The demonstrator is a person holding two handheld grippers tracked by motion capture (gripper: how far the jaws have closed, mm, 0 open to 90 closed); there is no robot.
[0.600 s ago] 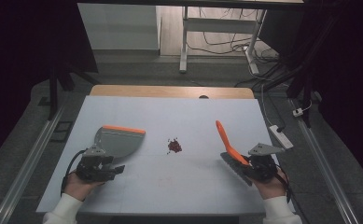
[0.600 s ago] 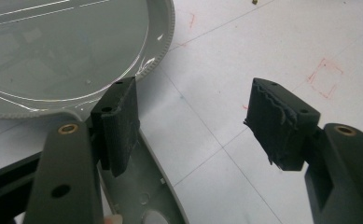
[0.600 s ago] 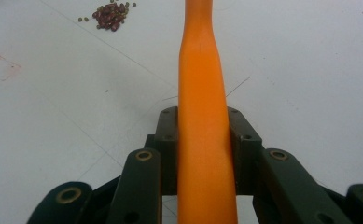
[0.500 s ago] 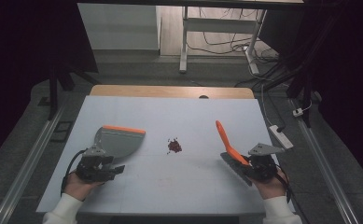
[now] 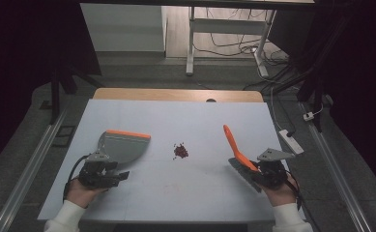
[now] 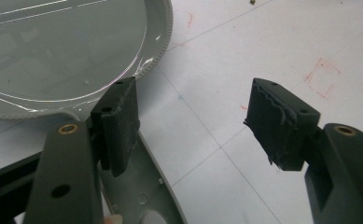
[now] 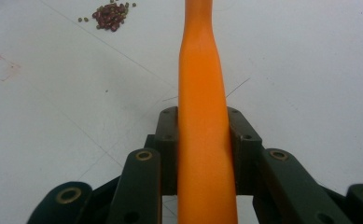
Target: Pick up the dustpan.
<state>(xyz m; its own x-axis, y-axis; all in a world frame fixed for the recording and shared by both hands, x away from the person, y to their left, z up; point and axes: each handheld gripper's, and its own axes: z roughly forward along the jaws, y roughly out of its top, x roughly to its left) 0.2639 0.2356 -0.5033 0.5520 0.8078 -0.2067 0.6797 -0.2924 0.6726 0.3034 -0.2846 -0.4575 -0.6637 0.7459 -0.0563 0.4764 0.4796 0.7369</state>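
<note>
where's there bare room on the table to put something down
The far half of the table, beyond the dustpan and beans, is bare. So is the near middle strip between the left gripper and right gripper. Space is tightest around the beans, between dustpan and orange brush.

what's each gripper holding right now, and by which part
Right gripper is shut on the orange brush handle. Left gripper is open, holding nothing; the grey dustpan lies beside it.
</note>
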